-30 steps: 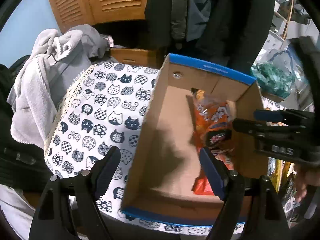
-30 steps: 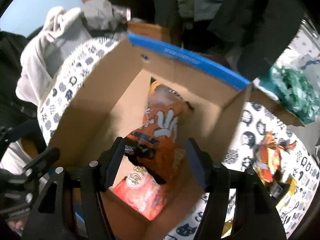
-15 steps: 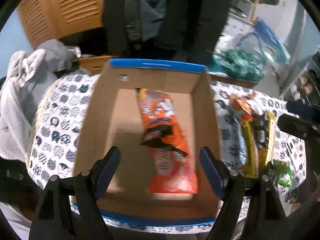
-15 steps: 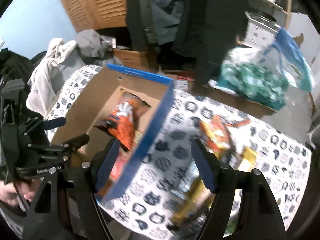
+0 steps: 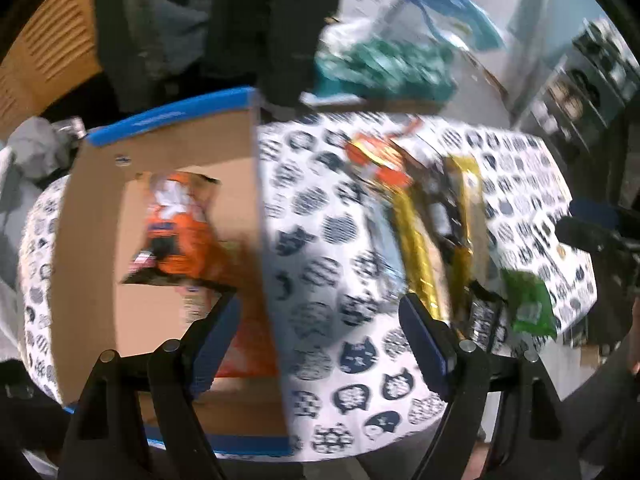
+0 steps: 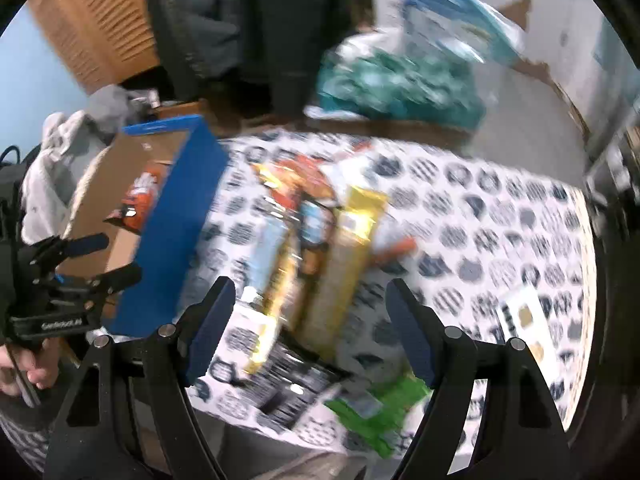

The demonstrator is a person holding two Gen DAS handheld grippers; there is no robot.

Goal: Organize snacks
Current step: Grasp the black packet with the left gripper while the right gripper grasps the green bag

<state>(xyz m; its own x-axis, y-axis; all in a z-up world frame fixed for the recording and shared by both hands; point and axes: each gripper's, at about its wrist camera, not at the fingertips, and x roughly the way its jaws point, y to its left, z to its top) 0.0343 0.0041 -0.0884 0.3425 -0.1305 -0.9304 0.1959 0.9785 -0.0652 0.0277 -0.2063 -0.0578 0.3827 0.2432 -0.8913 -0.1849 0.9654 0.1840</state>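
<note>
A cardboard box with blue edges (image 5: 96, 184) (image 6: 172, 216) stands on the left of a table with a cat-print cloth (image 5: 336, 216). An orange snack bag (image 5: 172, 216) (image 6: 138, 196) lies inside it. A pile of snacks lies right of the box: gold packets (image 5: 416, 236) (image 6: 348, 260), a green packet (image 5: 528, 304) (image 6: 380, 408), a black packet (image 6: 288, 380). My left gripper (image 5: 320, 332) is open and empty over the box's right wall. My right gripper (image 6: 308, 328) is open and empty above the pile. Both views are blurred.
Dark coats (image 5: 224, 20) hang behind the table. A green and blue plastic bag (image 6: 400, 76) sits at the back right. Grey clothes (image 6: 60, 148) are heaped on the left. A white card (image 6: 524, 320) lies at the table's right.
Both grippers have swung right, away from the box and toward the snack pile. The right gripper has left the box, with the orange bag lying inside.
</note>
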